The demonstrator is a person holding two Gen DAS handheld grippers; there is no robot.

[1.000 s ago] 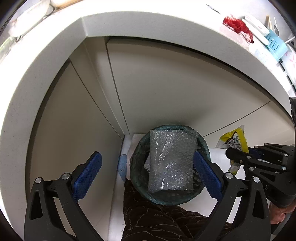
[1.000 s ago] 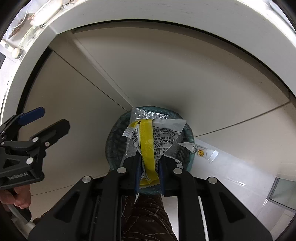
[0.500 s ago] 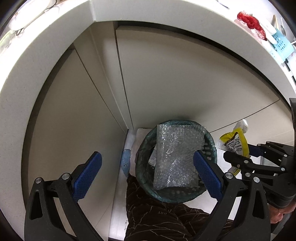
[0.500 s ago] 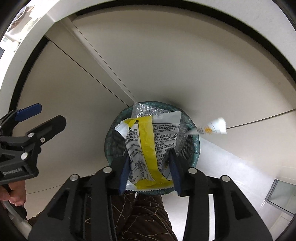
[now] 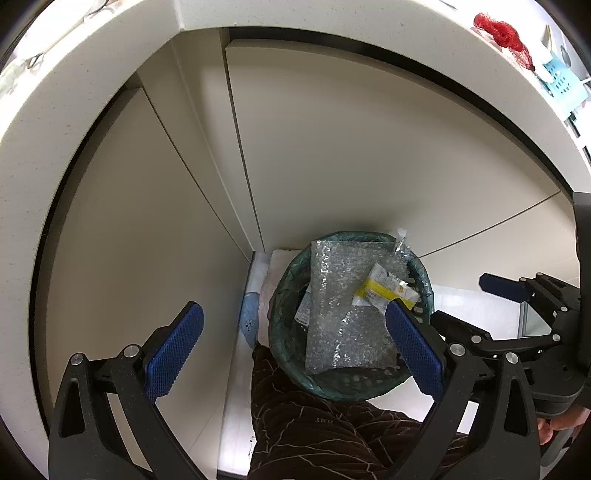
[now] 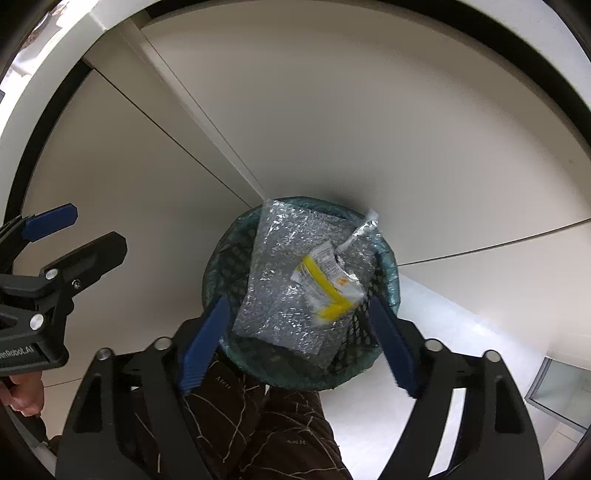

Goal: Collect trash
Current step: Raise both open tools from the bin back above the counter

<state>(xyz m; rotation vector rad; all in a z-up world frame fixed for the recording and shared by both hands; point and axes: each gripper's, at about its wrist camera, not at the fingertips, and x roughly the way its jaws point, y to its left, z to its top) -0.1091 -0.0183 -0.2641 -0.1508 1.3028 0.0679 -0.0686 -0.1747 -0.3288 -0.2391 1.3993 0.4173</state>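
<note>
A round dark green mesh trash bin (image 5: 288, 295) (image 6: 221, 258) stands on the floor against the cabinet corner. Inside it lies a sheet of bubble wrap (image 5: 340, 317) (image 6: 291, 273), and on top of that a yellow and white wrapper (image 5: 384, 291) (image 6: 328, 284). My left gripper (image 5: 295, 350) is open and empty above the bin's left side. My right gripper (image 6: 295, 339) is open and empty right above the bin; it also shows at the right of the left wrist view (image 5: 517, 295).
Beige cabinet doors (image 5: 351, 147) rise behind the bin under a white countertop (image 5: 332, 22). A red mesh scrap (image 5: 498, 29) and a blue basket (image 5: 561, 81) sit on the counter. The person's dark patterned trouser leg (image 5: 314, 424) is just before the bin.
My right gripper has opened and let go of the yellow wrapper, which has dropped onto the bubble wrap in the bin. My left gripper stays open and has shifted slightly left.
</note>
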